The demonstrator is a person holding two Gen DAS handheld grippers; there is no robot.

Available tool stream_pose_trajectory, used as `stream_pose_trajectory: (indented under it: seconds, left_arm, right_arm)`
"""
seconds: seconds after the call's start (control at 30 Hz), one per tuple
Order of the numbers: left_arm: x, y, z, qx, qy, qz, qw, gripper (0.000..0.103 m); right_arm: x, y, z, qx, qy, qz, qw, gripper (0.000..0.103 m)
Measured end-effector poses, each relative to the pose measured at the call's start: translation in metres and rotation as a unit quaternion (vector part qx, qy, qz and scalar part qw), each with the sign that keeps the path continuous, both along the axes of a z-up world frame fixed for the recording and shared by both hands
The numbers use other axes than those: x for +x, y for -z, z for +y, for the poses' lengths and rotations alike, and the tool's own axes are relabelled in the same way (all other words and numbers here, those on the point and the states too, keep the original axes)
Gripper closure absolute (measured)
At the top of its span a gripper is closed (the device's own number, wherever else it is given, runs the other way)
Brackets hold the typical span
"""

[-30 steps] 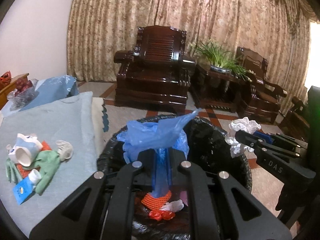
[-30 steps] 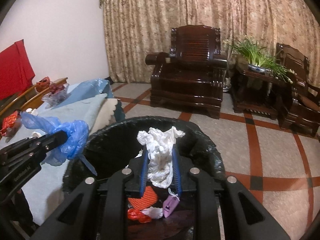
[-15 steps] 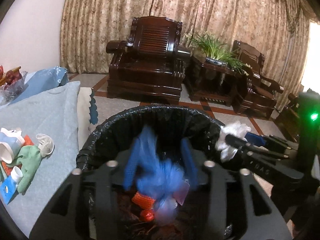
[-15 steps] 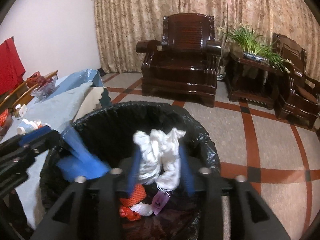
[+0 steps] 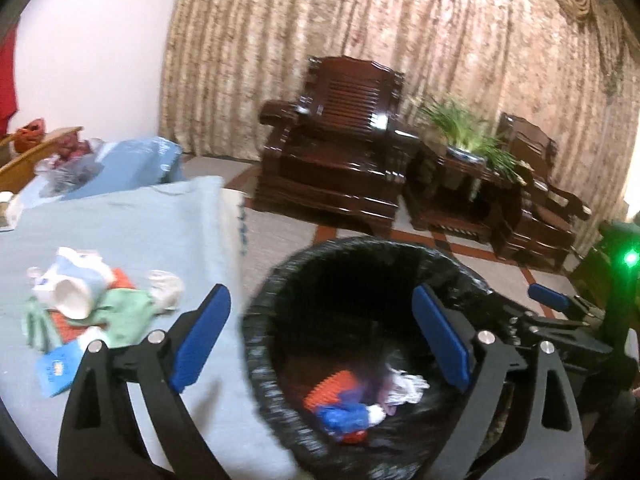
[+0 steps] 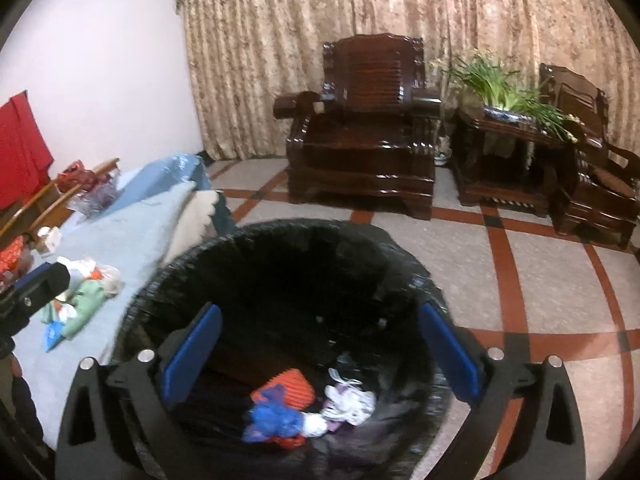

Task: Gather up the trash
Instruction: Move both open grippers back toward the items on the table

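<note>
The left gripper stands wide open with nothing between its smooth blue pads, and the right gripper is spread just as wide and empty. Below both sits the round trash bin, lined with crinkled glossy black plastic. At its bottom, toward 6 o'clock of each gripper, lie a crumpled blue plastic bag, a ribbed orange piece and wadded white tissue, close together. At 9 o'clock, on the soft light-blue cloth, a loose pile of trash remains: a white cup, green fabric, a blue card. Only the left view shows the right gripper's green light. Farther off, at 12 o'clock, stands a dark carved wooden armchair before patterned beige curtains.
</note>
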State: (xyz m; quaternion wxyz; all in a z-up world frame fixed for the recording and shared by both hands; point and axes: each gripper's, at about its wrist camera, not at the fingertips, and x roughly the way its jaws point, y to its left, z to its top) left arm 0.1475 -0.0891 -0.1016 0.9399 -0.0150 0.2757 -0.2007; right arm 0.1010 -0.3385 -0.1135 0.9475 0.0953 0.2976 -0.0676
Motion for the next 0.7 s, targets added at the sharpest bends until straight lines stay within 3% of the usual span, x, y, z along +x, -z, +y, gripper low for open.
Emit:
stream_pose_trajectory:
  seconds: [0.27, 0.7]
  left_arm:
    - [-0.012, -0.017, 0.072, 0.016, -0.080, -0.017, 0.9965, 0.013]
    - [-0.029, -0.028, 0.174, 0.034, -0.185, -0.025, 0.9818, 0.013]
  right_arm:
    - [0.012, -0.015, 0.057, 0.002, -0.058, -0.022, 0.998, 0.006]
    - [0.037, -0.019, 0.153, -0.003, -0.140, -0.025, 0.990, 0.006]
